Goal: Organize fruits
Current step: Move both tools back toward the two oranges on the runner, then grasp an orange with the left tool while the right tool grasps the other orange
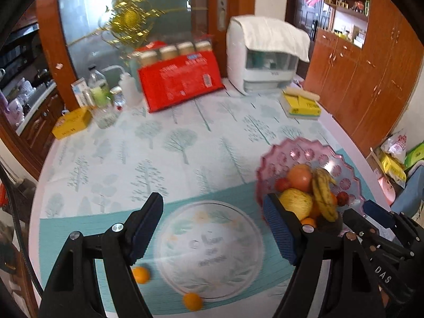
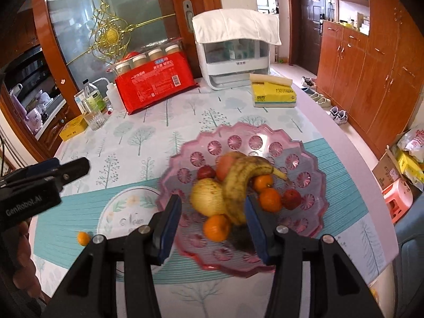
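Piled in a pink scalloped bowl (image 2: 312,159) on the table: a spotted banana (image 2: 238,182), a yellow pear-like fruit (image 2: 206,198), tangerines (image 2: 270,198) and small red fruits (image 2: 291,198). Seen just beyond the right gripper (image 2: 212,228), jaws part-open around nothing. Off to the right of the left gripper (image 1: 214,228), jaws wide and empty over a printed round motif (image 1: 209,251). Two loose tangerines (image 1: 141,274) visible in the left view, only one in the right. Readable on the left gripper's body from the right view: "GenRobot.AI".

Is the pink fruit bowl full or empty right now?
Partly filled. The pink fruit bowl holds a banana, a yellow fruit and several oranges heaped at its centre; two small oranges lie outside on the table.
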Action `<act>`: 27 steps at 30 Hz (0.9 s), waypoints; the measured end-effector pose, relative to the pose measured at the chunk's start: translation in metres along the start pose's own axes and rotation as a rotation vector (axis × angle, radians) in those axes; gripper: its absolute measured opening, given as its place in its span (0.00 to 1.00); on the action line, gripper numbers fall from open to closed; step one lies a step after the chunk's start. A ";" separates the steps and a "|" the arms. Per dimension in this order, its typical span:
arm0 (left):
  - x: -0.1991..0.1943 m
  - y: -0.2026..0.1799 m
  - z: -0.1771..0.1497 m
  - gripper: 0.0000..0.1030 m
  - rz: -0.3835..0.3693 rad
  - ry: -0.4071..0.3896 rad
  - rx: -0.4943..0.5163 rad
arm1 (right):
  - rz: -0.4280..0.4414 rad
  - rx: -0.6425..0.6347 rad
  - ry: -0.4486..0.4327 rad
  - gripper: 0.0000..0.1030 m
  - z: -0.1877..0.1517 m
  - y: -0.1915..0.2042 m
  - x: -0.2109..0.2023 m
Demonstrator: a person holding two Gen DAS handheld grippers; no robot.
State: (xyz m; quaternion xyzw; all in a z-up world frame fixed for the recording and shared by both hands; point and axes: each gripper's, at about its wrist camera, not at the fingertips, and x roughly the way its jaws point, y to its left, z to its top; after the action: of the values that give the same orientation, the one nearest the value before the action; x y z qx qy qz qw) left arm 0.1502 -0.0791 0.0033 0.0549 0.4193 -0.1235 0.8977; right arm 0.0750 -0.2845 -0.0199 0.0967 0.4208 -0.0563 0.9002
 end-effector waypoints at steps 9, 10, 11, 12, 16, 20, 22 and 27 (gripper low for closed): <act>-0.018 0.097 -0.012 0.75 0.027 -0.030 -0.053 | 0.056 -0.019 0.048 0.48 -0.013 0.069 0.000; -0.019 0.105 -0.015 0.75 0.028 -0.027 -0.056 | 0.063 -0.027 0.057 0.48 -0.015 0.077 0.002; -0.017 0.115 -0.018 0.75 0.028 -0.020 -0.057 | 0.064 -0.037 0.072 0.48 -0.019 0.087 0.005; -0.015 0.124 -0.023 0.75 0.025 -0.009 -0.053 | 0.068 -0.043 0.084 0.48 -0.023 0.093 0.008; -0.003 0.145 -0.041 0.75 -0.003 0.047 -0.016 | 0.093 -0.068 0.134 0.48 -0.038 0.120 0.022; 0.019 0.153 -0.069 0.75 -0.054 0.129 0.034 | 0.105 -0.094 0.177 0.48 -0.059 0.142 0.036; 0.031 0.154 -0.080 0.75 -0.082 0.172 0.054 | 0.130 -0.092 0.205 0.48 -0.069 0.150 0.042; 0.063 0.151 -0.111 0.75 -0.144 0.280 0.094 | 0.139 -0.115 0.257 0.48 -0.094 0.169 0.060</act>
State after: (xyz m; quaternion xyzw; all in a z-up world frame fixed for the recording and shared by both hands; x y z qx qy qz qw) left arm 0.1478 0.0774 -0.1173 0.0833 0.5370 -0.1982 0.8157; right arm 0.0739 -0.1003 -0.1036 0.0804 0.5274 0.0432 0.8447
